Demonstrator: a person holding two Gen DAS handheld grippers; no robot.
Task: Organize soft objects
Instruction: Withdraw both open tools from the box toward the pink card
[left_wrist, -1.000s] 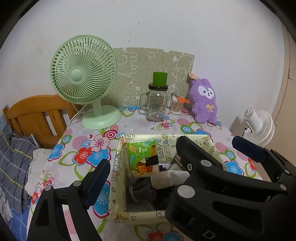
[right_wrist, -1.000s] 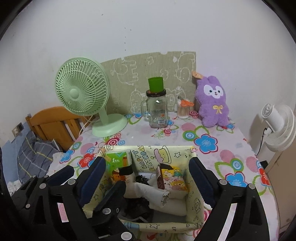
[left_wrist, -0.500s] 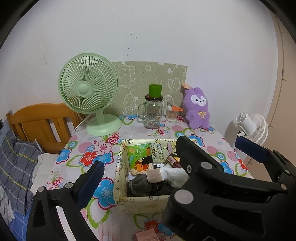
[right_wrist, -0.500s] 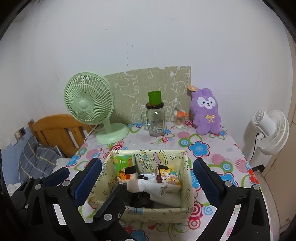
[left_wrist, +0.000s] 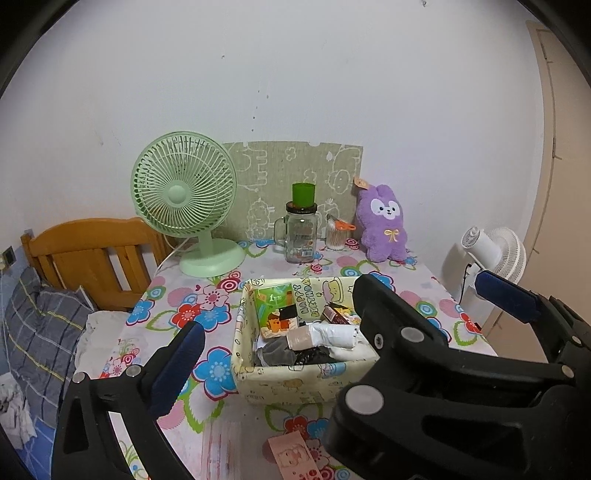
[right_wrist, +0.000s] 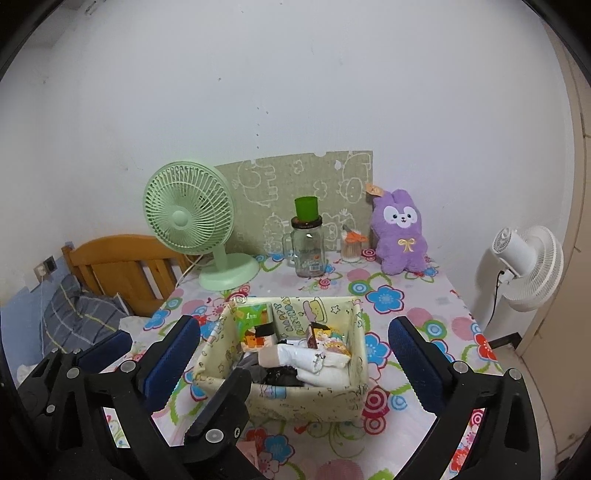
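While the left claw (left_wrist: 334, 332) hangs spread wide and empty above the flowered worktop (left_wrist: 207, 314), the left wrist view shows the fabric bin (left_wrist: 295, 384) near the front edge, rolled socks (left_wrist: 321, 336) inside (white atop dark ones). From the right wrist, the right claw (right_wrist: 295, 350) likewise gapes empty, straddling the bin (right_wrist: 314, 402), the purple plush (right_wrist: 400, 232) upright against the wall.
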